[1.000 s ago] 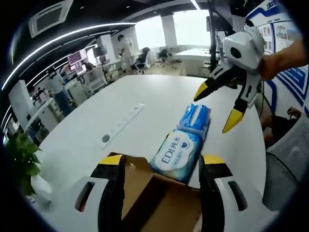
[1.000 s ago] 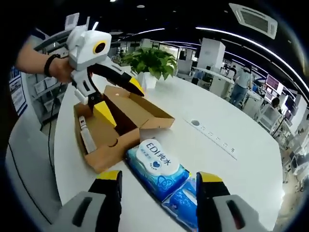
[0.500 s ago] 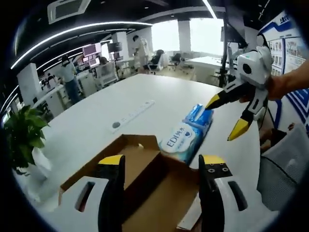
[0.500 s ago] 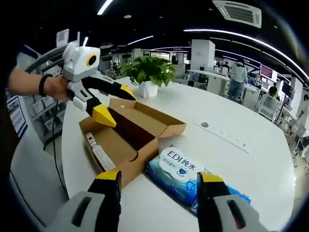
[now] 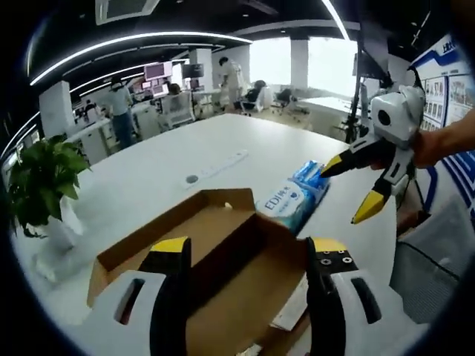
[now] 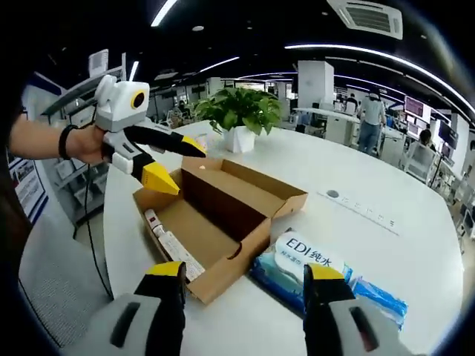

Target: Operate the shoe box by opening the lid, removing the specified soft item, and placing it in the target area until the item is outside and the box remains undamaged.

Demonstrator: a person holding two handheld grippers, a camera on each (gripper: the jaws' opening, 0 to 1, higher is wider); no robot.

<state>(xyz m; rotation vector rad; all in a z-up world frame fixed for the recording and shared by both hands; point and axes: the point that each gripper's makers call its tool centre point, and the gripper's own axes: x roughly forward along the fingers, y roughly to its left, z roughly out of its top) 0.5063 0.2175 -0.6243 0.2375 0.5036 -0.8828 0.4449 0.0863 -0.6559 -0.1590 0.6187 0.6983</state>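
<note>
An open brown cardboard shoe box (image 5: 223, 256) (image 6: 223, 211) lies on the white table, lid folded back. A blue and white pack of wet wipes (image 5: 292, 200) (image 6: 312, 256) rests on the table against the box's outer wall, outside it. My left gripper (image 5: 249, 248) (image 6: 176, 162) hovers open over the box with nothing between its yellow tips. My right gripper (image 6: 245, 271) (image 5: 350, 187) is open too, held above the table a little back from the pack, touching nothing. A hand holds each gripper.
A white printed slip (image 6: 173, 248) lies inside the box. A potted plant (image 5: 41, 178) (image 6: 237, 111) stands near the table's edge. A white power strip (image 5: 217, 165) (image 6: 361, 213) is set into the table beyond the pack. An office chair (image 5: 438, 259) stands beside the table.
Both views have drawn back and up, so more of the box shows. The right gripper has moved away from the wipes pack, which stays put beside the box.
</note>
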